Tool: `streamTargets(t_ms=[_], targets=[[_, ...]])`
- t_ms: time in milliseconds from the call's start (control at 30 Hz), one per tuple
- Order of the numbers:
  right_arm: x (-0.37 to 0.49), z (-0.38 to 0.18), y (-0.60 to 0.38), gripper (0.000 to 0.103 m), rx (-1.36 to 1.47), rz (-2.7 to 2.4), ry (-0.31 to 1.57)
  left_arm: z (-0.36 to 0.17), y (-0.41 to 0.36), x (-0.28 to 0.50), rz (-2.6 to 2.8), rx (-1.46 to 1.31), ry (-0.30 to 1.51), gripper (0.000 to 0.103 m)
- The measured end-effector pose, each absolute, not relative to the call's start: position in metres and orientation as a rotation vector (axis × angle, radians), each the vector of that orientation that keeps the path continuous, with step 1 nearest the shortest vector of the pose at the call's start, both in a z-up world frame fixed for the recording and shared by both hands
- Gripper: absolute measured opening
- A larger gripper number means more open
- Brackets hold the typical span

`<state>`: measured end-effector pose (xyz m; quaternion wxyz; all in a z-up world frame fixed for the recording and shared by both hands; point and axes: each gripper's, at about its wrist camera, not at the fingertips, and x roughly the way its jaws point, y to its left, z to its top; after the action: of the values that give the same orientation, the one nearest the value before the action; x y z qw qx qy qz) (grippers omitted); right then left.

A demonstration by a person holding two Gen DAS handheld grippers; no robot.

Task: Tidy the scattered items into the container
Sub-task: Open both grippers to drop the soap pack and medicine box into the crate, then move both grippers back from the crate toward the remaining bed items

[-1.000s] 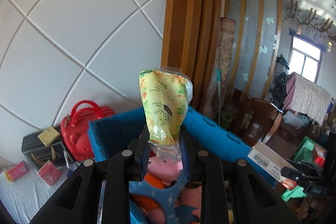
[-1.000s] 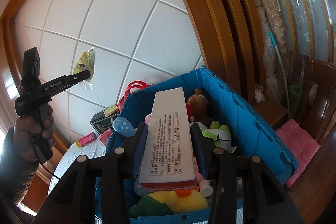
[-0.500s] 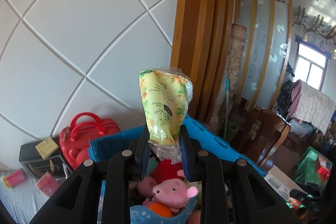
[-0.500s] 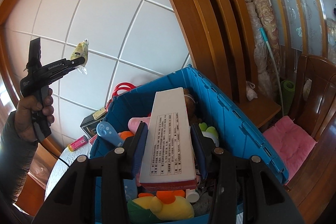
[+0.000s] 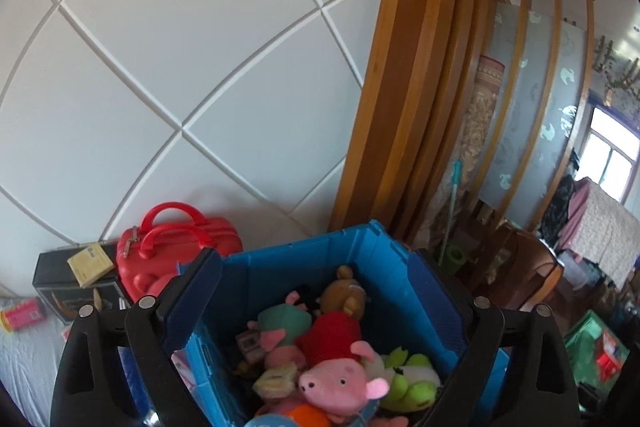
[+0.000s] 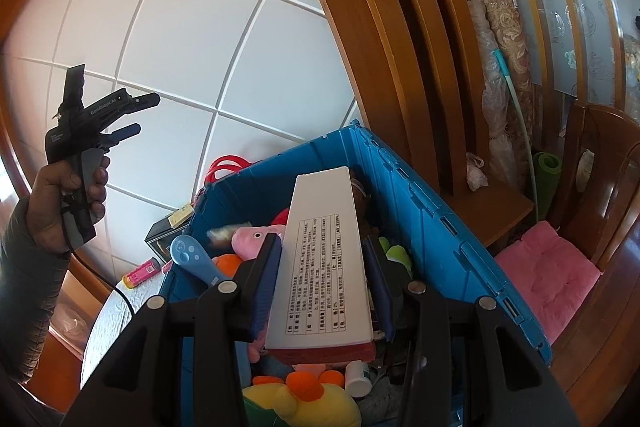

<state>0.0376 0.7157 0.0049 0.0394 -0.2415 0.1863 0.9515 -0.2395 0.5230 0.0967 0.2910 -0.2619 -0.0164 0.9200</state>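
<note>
Now the left claw [image 5: 316, 279] has just sprung open, empty, above the blue container [image 5: 304, 267].

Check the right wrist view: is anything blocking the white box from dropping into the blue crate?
Nothing visible blocks it. The white box, clamped in the right gripper, is above the open blue crate; only soft toys lie below.

A blurred packet [image 6: 221, 233] is showing in the crate [image 6: 432, 211] beside the pig [image 6: 250, 237]; its print is unreadable. The box [image 6: 324, 263] is hiding the toys behind it, and its lower end is lying behind the gripper frame. The yellow toy [image 6: 308, 407] is being cut off by the bottom edge. The person's sleeve [image 6: 28, 291] is running off the left edge.
</note>
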Motion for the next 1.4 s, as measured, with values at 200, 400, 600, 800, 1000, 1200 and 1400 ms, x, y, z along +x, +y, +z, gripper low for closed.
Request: streamTargets(t_ms=[200,400,600,800,1000,1200,1400], targets=[[0.034,0.011,0.715,0.065,-0.699,2.952,0.603,0.097,0.518,-0.234,2.456,-0.669,-0.020,0.095],[0.030,0.013,0.708,0.069,-0.710,2.975,0.593,0.099,0.507,-0.231,2.468,-0.661,-0.032,0.095],[0.024,0.014,0.696,0.069,-0.724,3.009,0.575,0.093,0.475,-0.225,2.518,-0.683,-0.054,0.095],[0.011,0.015,0.672,0.075,-0.729,3.076,0.560,0.078,0.419,-0.210,2.606,-0.739,-0.073,0.095],[-0.012,0.017,0.630,0.085,-0.765,3.179,0.520,0.065,0.343,-0.192,2.718,-0.790,-0.120,0.095],[-0.023,0.025,0.572,0.102,-0.787,3.262,0.465,0.047,0.272,-0.178,2.778,-0.844,-0.161,0.095],[-0.036,0.024,0.511,0.103,-0.849,3.294,0.419,0.019,0.214,-0.171,2.793,-0.912,-0.168,0.095]])
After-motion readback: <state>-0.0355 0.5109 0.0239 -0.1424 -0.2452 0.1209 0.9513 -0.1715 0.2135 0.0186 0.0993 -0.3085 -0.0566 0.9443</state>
